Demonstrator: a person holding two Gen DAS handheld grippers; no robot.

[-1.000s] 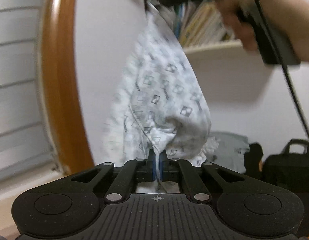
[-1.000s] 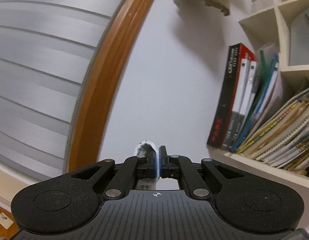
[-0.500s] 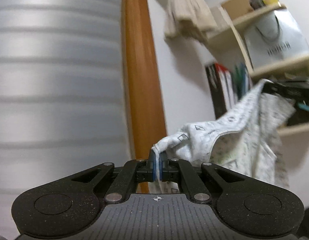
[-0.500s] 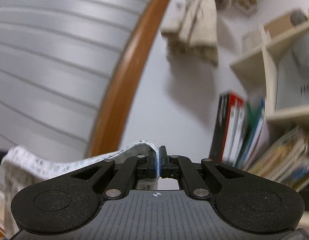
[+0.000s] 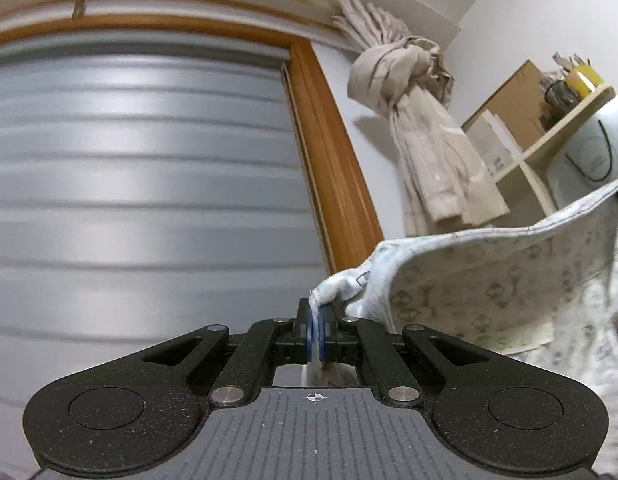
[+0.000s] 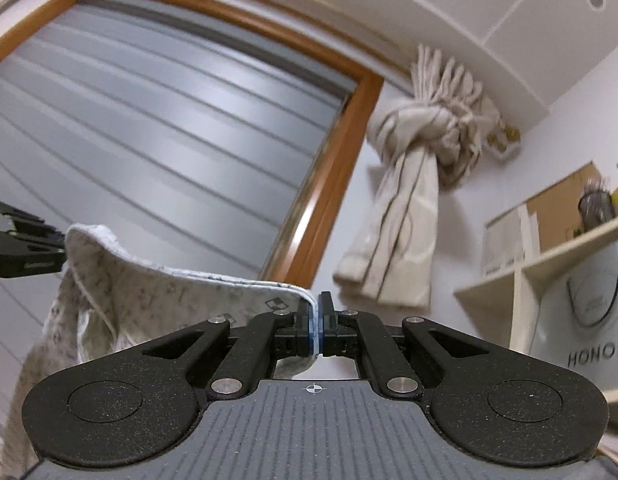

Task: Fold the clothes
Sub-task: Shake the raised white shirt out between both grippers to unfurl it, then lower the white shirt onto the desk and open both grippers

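patterned garment (image 5: pixel 489 280) now raised, both jaws clamped on its hem; bag lettering only in right view

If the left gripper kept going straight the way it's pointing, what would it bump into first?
Probably the wooden window frame, just past the pinched garment. The left gripper aims near where the frame meets the grey shutter, though depth is hard to judge.

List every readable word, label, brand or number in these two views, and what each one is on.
"HONOR": on the white bag under the shelf, right wrist view; the word runs to the picture's edge.
Round logo above it: too blurred to read.
Same bag in the left wrist view: print too small to read.
Patterned garment: diamond motifs, no legible text.
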